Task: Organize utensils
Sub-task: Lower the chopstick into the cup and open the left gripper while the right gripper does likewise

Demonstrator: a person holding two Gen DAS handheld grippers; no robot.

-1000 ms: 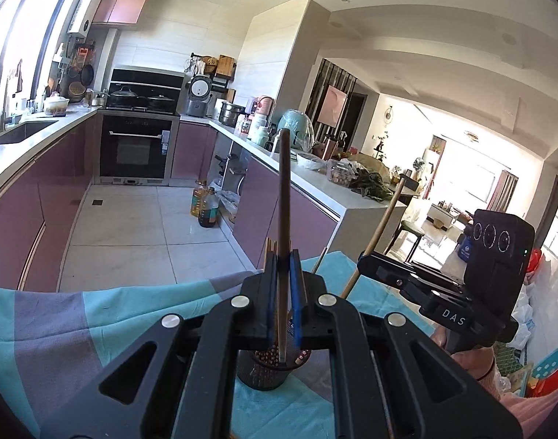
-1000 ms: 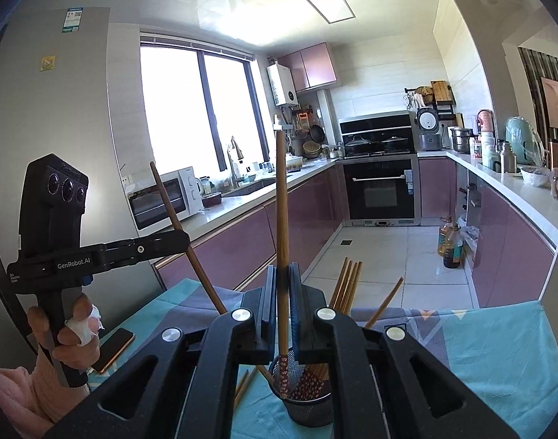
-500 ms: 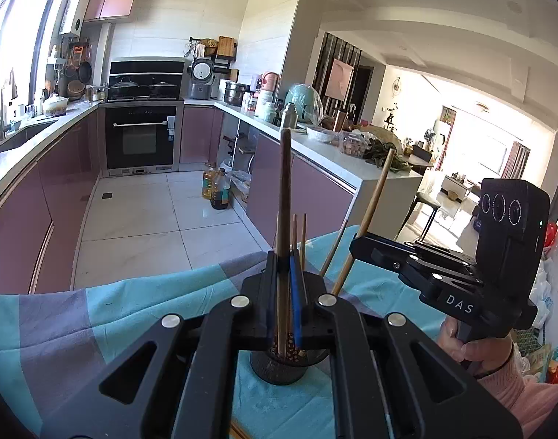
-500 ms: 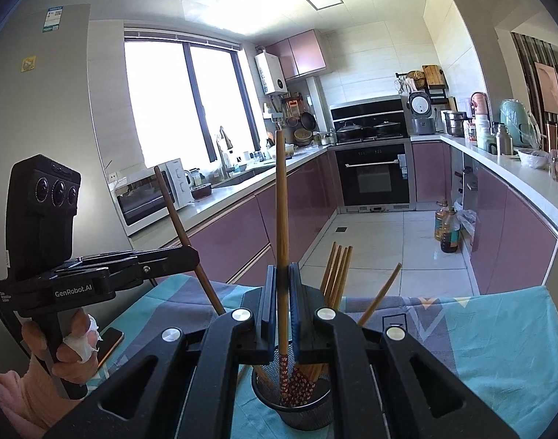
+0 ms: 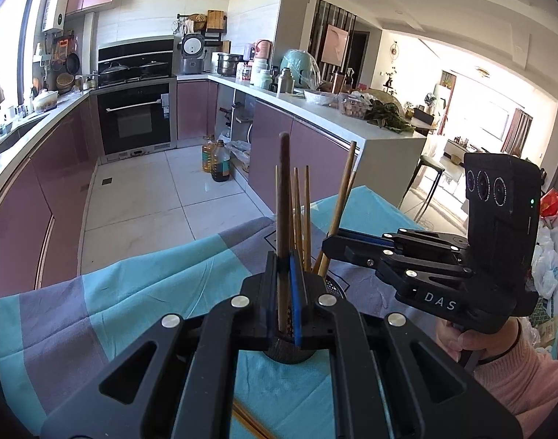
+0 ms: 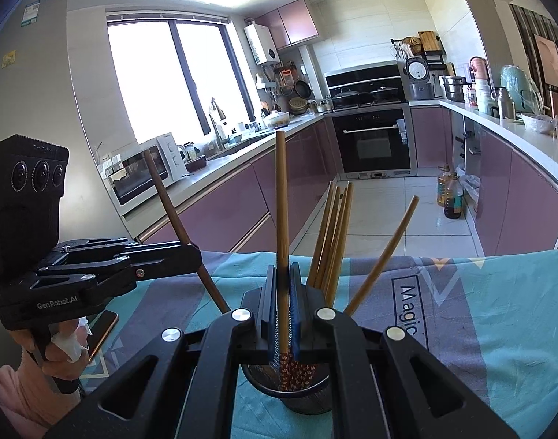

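A black mesh holder (image 6: 301,398) stands on the teal and grey cloth with several wooden chopsticks (image 6: 334,234) upright in it. My right gripper (image 6: 283,281) is shut on a light brown chopstick (image 6: 281,197), held upright; its red patterned lower end is inside the holder. My left gripper (image 5: 284,267) is shut on a darker brown chopstick (image 5: 283,190) directly above the holder (image 5: 290,355), which its fingers largely hide. Each gripper shows in the other view: the left gripper (image 6: 193,256) at the left, the right gripper (image 5: 330,247) at the right.
The tablecloth (image 6: 498,311) covers the table. A phone (image 6: 103,329) lies on it near the person's left hand. More chopsticks (image 5: 248,420) lie on the cloth under my left gripper. Kitchen counters and tiled floor lie beyond the table's far edge.
Both grippers have sunk toward the holder with their chopsticks and tilted further down. The chopsticks' lower ends now sit deeper in the holder. Both grips stayed shut.
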